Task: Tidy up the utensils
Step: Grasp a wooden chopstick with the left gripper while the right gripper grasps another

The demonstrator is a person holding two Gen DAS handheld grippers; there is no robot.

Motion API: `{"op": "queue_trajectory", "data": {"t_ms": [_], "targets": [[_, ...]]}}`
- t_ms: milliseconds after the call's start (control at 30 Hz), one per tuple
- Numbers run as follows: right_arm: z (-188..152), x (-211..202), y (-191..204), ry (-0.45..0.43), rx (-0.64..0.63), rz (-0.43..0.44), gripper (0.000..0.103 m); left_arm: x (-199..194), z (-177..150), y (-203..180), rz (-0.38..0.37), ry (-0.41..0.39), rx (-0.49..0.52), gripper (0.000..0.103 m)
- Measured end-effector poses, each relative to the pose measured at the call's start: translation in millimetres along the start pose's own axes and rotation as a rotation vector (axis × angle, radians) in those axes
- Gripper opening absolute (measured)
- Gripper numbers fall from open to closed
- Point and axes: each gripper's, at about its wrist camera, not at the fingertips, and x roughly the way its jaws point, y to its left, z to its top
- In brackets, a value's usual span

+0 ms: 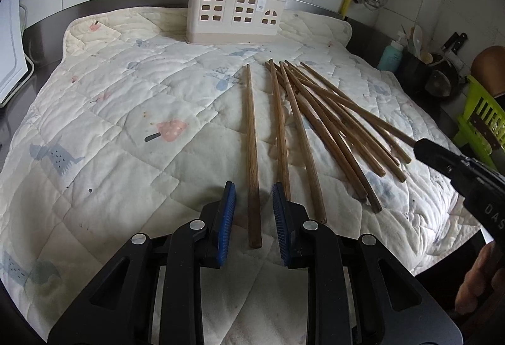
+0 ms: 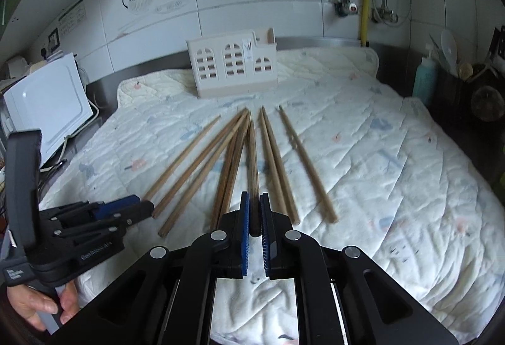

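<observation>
I am working over a quilted mat (image 1: 126,111) spread on the counter, with wooden chopsticks (image 1: 318,124) fanned across it and the cream holder (image 1: 235,10) standing at the far edge against the tiled wall.

My left gripper (image 1: 254,203) is sitting with its jaws apart, one blue pad on each side of a single chopstick (image 1: 251,149) that is lying alone to the left of the pile. The stick is running straight away from me between the pads, and neither pad looks to be touching it yet, so I am judging this as lined up for a pinch, not a grip.

My right gripper (image 2: 255,212) is reaching into the pile from the near side. Its pads are drawn close together around the near end of one chopstick (image 2: 253,162) in the middle of the fan, and they appear to be clamped on it, though the gap is narrow and I am reading that from the right wrist view only.

I am taking the sticks by their near ends, I think, so the far tips can go first into the holder's open top. The others are lying crossed and touching, so lifting one may be dragging its neighbours.
</observation>
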Motion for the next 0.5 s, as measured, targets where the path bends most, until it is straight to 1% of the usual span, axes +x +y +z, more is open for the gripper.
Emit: {"op": "queue_trajectory", "data": {"t_ms": [67, 133, 167, 233, 400, 500], "targets": [[5, -4, -2, -0.018, -0.01, 0.013, 0.007, 1, 1, -3, 0.013, -0.003, 0.004, 0.019], [9, -8, -4, -0.03, -0.017, 0.029, 0.007, 3, 2, -5, 0.035, -0.005, 0.009, 0.015], [11, -9, -5, -0.038, -0.021, 0.035, 0.007, 3, 2, -5, 0.04, -0.006, 0.007, 0.014], [15, -11, -8, -0.048, -0.027, 0.049, 0.007, 4, 3, -4, 0.057, -0.005, 0.001, 0.008], [26, -13, -15, -0.063, -0.046, 0.073, 0.007, 3, 7, -4, 0.065, 0.002, -0.013, 0.005], [33, -18, -18, -0.081, -0.064, 0.077, 0.007, -2, 10, -6, 0.056, -0.014, -0.025, 0.005]]}}
